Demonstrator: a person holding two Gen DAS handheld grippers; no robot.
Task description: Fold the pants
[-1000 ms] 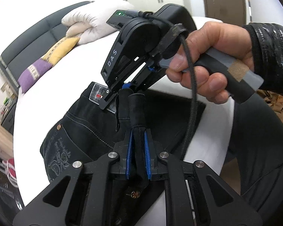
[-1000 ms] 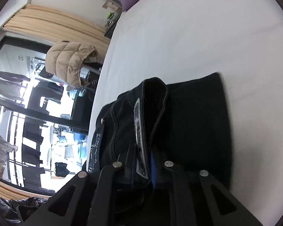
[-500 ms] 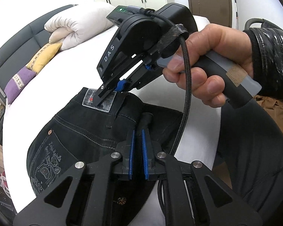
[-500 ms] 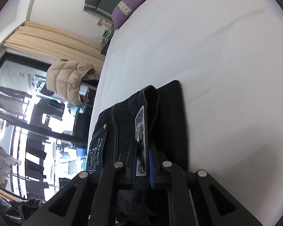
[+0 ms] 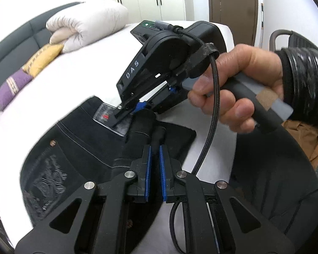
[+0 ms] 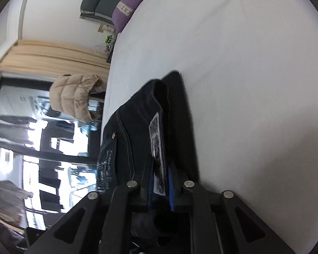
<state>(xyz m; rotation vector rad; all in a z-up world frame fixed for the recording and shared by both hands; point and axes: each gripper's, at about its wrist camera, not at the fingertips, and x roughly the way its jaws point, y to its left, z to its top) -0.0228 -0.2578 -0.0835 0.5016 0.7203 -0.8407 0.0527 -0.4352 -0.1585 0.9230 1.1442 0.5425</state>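
Two black grippers pinch the dark, white-stitched denim pants (image 5: pixel 78 144): left gripper (image 5: pixel 155 139) clamped on a thick fold, right gripper (image 6: pixel 161 182) opening slightly around the leather-patched waistband.

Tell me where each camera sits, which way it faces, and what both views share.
Left wrist: on the left hand-held gripper, looking down along its fingers at the black pants on the white bed; it shows the person's hand holding the right hand-held gripper.
Right wrist: on the right hand-held gripper, rolled sideways, looking along the pants' waistband label toward a window; no hand shows.
Shared: pants, label, bed, purple cushion.
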